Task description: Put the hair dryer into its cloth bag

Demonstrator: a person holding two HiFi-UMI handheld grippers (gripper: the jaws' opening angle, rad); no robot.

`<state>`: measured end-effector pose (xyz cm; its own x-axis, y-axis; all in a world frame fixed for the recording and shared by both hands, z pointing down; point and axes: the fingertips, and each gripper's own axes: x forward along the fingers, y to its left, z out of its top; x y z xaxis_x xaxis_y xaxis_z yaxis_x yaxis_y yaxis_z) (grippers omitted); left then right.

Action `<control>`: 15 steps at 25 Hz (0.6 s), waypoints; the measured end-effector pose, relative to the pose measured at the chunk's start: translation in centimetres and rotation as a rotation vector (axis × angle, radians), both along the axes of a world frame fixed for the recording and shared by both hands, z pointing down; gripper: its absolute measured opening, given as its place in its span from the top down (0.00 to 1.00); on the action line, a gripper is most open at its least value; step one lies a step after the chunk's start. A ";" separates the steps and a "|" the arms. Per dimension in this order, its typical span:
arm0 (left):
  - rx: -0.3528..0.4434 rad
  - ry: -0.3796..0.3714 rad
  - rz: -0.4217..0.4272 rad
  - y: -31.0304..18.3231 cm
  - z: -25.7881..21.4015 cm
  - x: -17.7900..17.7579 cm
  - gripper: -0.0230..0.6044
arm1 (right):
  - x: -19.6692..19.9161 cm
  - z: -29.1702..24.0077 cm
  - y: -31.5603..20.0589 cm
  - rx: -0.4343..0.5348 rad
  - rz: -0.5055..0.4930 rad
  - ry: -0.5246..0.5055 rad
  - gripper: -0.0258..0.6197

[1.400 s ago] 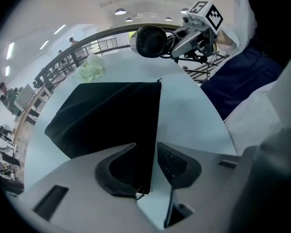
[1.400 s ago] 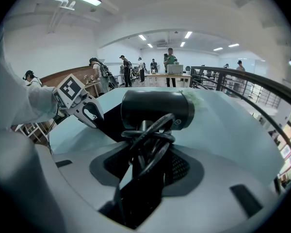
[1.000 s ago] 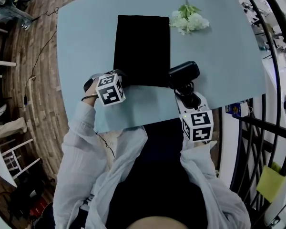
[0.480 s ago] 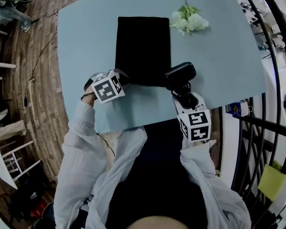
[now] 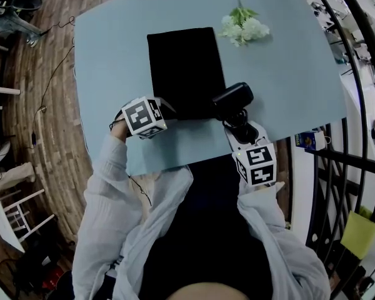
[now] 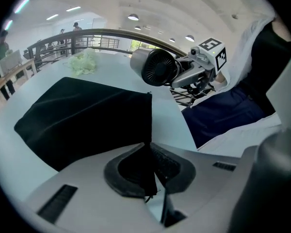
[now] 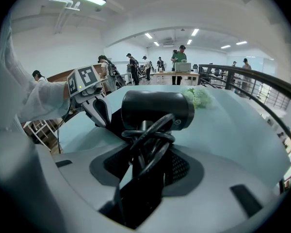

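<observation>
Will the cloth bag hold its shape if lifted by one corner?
Probably floppy: the cloth bag lies flat, and its corner creases in the left tongs, which just closed on it. Being so thin, likely light; its mouth probably won't stay open.

Left tongs (image 6: 149, 147) closed onto cloth bag (image 5: 184, 67) edge, edge lifted, bag turned slightly

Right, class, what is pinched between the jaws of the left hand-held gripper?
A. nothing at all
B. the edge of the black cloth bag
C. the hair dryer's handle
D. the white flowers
B: the jaws of the left hand-held gripper, which have just been closing, pinch the edge of the black cloth bag; the hair dryer sits in the right hand-held gripper.
</observation>
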<state>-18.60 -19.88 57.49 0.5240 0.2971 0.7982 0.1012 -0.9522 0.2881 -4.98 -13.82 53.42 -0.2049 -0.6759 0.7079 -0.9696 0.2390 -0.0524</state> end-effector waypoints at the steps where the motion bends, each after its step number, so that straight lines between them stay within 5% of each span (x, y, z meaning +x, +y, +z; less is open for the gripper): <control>1: -0.031 0.000 0.011 0.8 0.1 0.3 0.90 | 0.1 0.0 0.2 0.001 0.000 0.000 0.66; 4: -0.163 0.007 0.033 3.7 0.1 1.6 0.90 | 0.5 0.2 0.9 -0.004 0.006 0.004 0.66; 9: -0.336 0.023 -0.066 7.3 0.6 4.5 0.90 | 2.0 0.6 2.2 -0.022 0.030 0.026 0.66; 15: -0.289 0.046 -0.142 8.4 1.6 5.6 0.90 | 3.7 1.3 4.1 -0.044 0.068 0.030 0.66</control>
